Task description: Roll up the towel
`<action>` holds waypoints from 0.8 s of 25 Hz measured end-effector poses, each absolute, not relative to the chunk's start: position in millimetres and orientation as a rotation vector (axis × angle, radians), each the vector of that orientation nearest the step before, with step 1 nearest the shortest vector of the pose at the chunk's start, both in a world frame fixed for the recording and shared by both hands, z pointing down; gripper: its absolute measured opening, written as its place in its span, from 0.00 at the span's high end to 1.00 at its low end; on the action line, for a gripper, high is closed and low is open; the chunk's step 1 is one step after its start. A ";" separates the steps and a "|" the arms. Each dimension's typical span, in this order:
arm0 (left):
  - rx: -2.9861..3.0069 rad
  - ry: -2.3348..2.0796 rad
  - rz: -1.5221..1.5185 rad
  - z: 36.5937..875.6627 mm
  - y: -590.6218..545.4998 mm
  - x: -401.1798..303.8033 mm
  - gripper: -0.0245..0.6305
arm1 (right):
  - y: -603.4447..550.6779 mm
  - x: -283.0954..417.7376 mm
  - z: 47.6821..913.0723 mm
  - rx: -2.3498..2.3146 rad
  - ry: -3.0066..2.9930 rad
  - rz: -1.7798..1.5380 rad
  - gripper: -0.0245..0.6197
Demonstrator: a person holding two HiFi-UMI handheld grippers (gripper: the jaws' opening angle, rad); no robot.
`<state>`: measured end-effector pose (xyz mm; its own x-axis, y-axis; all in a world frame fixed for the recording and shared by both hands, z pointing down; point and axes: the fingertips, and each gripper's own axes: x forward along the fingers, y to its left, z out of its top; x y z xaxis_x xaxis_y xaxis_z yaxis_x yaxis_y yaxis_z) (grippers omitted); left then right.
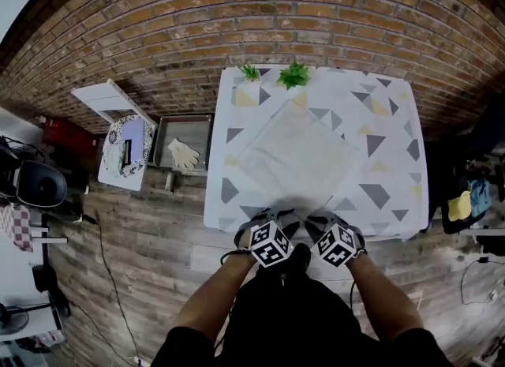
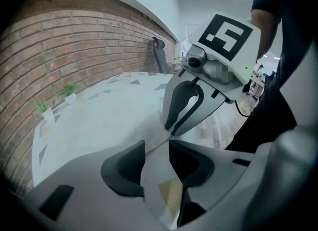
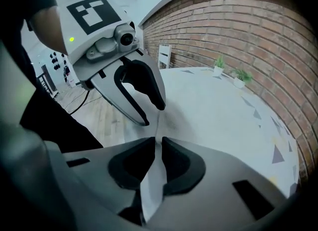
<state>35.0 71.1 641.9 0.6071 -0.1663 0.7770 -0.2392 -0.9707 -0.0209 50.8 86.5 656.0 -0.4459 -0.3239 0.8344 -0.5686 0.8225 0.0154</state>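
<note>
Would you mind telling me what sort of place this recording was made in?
Probably an indoor studio or office workspace: a brick wall, wood-plank floor, and a cloth-covered table with potted plants.

Left gripper (image 2: 156,148): pale grey moulded shell, with a dark curved pad on each jaw.
Right gripper (image 3: 160,143): same grey shell and dark pads.
Marker cube (image 1: 271,245): white with black square patterns, one on each gripper.
Camera (image 3: 124,38): small round lens in a grey housing below the cube, with a green light (image 3: 72,39) beside it.
Cable (image 2: 239,108): thin and black, behind the right gripper.
Clothing: black short sleeves (image 1: 185,346) and dark clothes below.
</note>
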 end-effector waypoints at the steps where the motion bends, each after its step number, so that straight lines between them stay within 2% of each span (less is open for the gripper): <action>1: 2.751 -0.341 1.329 642.6 71.4 35.4 0.72 | 86.5 49.6 654.7 0.651 -2.077 0.334 0.87; 10: 2.826 -0.216 1.423 649.2 78.9 46.4 0.73 | 79.8 47.0 631.1 0.646 -2.155 0.402 0.91; 20: 2.797 -0.186 1.369 653.9 75.3 57.9 0.92 | 74.3 50.7 631.8 0.630 -2.164 0.420 0.92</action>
<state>57.9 75.3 653.9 0.6077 -0.0972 0.7882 -0.1168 -0.9926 -0.0323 50.7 74.3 631.8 -0.5351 -0.2932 0.7923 -0.5686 0.8186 -0.0810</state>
